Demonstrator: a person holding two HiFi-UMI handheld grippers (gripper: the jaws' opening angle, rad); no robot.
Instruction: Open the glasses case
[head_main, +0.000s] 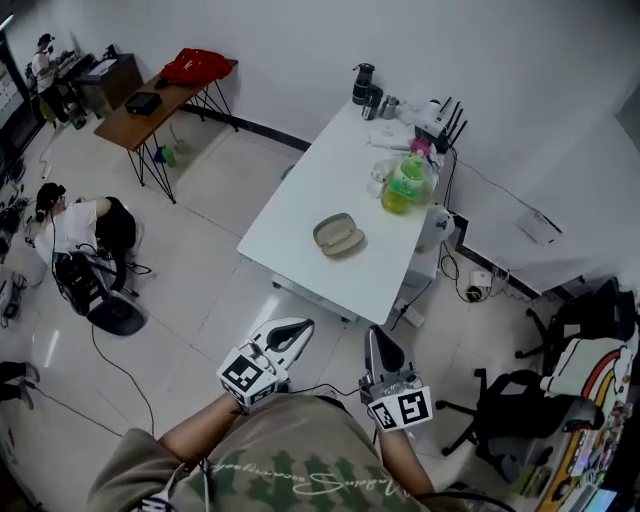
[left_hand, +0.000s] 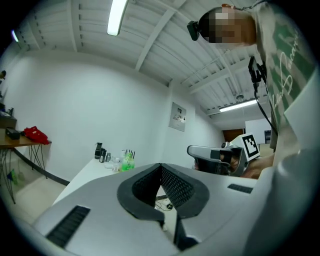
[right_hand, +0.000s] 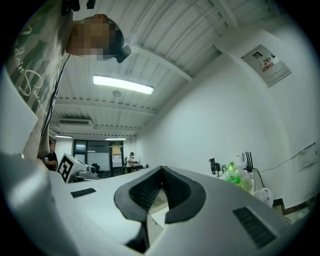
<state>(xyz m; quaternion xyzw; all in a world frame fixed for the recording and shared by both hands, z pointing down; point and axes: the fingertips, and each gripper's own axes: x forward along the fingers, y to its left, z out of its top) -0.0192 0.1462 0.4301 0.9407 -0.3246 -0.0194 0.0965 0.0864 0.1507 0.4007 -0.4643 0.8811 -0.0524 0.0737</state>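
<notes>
Grippers stayed short of the table (head_main: 300, 200) at this moment, both held close to the wearer's chest over bare floor. The left gripper (head_main: 298, 326) had its jaws pressed together on nothing, and its own view showed the black pads (left_hand: 175, 186) meeting at the tip (left_hand: 161, 167). The right gripper (head_main: 375, 336) was likewise closed and empty (right_hand: 161, 170), with only a sliver of pale surface visible below its pads.

The case (head_main: 338, 235) lay flat on the table toward the near edge, about midway between the long sides and well apart from both tools. It appeared closed, though its hinge and seam were too small to make out from the head view. Neither gripper view showed it, as the jaws blocked that part of the table.

A green bottle (head_main: 405, 185) stood by the right edge near the far corner, with clear items beside it that could not be identified. A dark flask (head_main: 362, 83) and a router (head_main: 440, 120) sat at the far end. Both forearms were cut off by the bottom of the frame.

Across the room, a desk (head_main: 150, 105) carried a red bag (head_main: 195, 65), and a person (head_main: 80, 225) crouched on the floor. A chair (head_main: 500, 420) at right was partly cropped.
</notes>
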